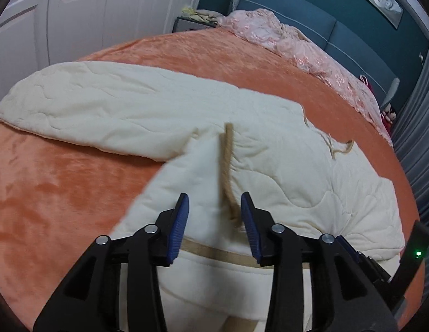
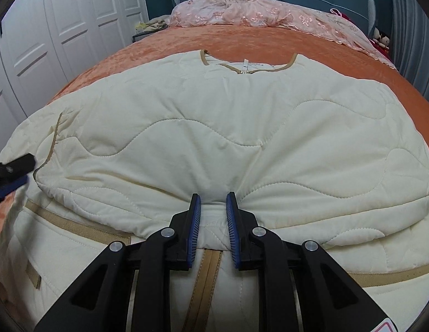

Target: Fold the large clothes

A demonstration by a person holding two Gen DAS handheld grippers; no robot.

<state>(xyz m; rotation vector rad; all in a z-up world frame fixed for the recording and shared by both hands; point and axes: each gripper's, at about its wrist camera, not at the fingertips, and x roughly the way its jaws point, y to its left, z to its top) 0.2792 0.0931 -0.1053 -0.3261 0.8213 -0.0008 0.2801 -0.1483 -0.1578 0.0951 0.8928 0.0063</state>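
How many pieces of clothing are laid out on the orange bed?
1: a cream quilted jacket spread mid-bed. The pink lacy fabric heaped near the headboard may hide more.

Evenly and softly lit indoors, no hard shadows or glare. Strong fisheye bending toward dark corner vignettes in both views. Motion-blurred in the left wrist view around the jacket (image 1: 203,171) trim; sharp in the right.
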